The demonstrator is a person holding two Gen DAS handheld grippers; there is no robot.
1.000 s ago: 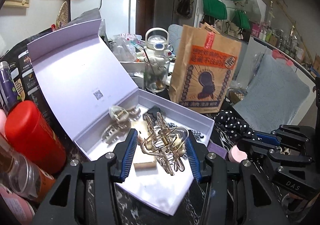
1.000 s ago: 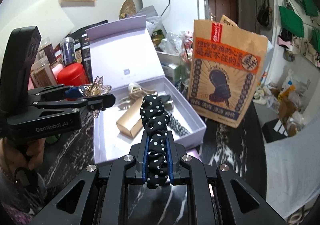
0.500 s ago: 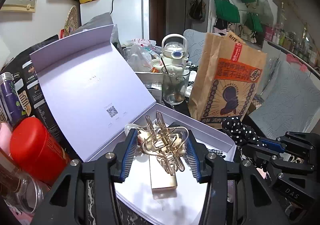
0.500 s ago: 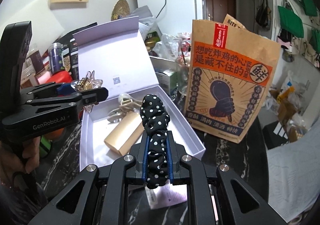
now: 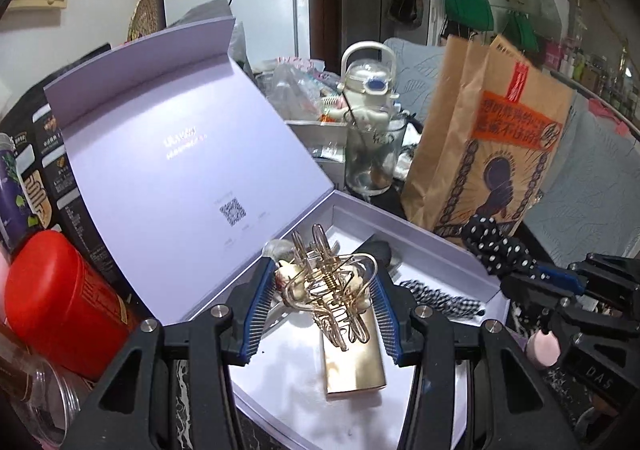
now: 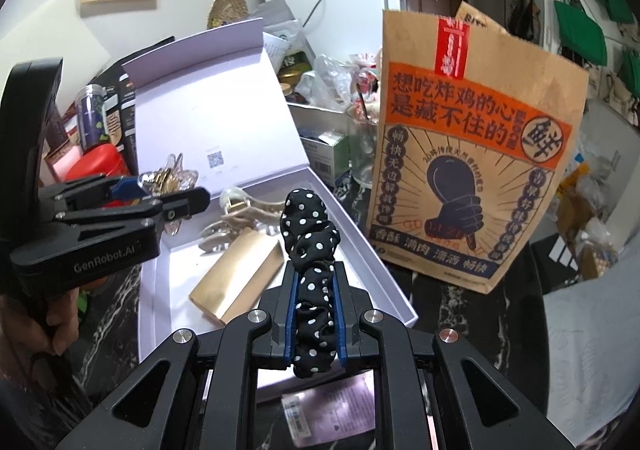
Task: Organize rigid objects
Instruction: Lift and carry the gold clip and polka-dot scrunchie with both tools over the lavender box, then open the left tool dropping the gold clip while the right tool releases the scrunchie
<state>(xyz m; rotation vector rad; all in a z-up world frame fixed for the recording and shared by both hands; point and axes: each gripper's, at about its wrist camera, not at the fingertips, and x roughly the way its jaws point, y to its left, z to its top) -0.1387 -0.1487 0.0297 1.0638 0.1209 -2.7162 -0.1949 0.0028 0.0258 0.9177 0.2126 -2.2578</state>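
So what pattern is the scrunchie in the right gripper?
Black with white polka dots; the scrunchie shows best in the right wrist view.

A gold wire hair claw (image 5: 326, 290) is hanging clamped above the open lavender box (image 5: 440, 250), its looped prongs pointing toward twelve o'clock. A black white-dotted scrunchie (image 6: 310, 250) is standing upright, pinched at the box's five o'clock corner. Inside the box, a gold rectangular bar (image 6: 236, 286) is lying slanted, with beige hair claws (image 6: 232, 226) resting at its twelve o'clock.
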